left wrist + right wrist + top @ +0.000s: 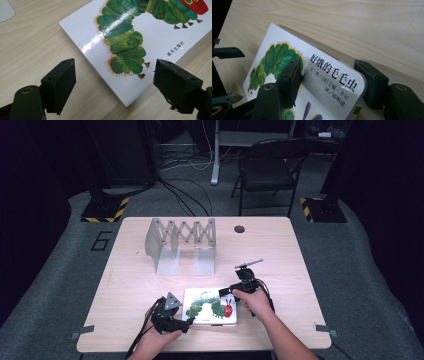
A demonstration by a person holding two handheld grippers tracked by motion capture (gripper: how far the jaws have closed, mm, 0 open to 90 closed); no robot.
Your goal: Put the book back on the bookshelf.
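Observation:
A white picture book with a green caterpillar on its cover lies flat near the table's front edge. My left gripper is open at the book's near left corner. In the left gripper view the book has that corner lying between the spread jaws of the left gripper, touching neither. My right gripper is open at the book's far right corner. In the right gripper view, one jaw of the right gripper sits over the cover of the book, the other just past its edge.
A grey metal expanding rack stands at the back middle of the wooden table. A round cable hole is behind it to the right. A folding chair stands beyond the table.

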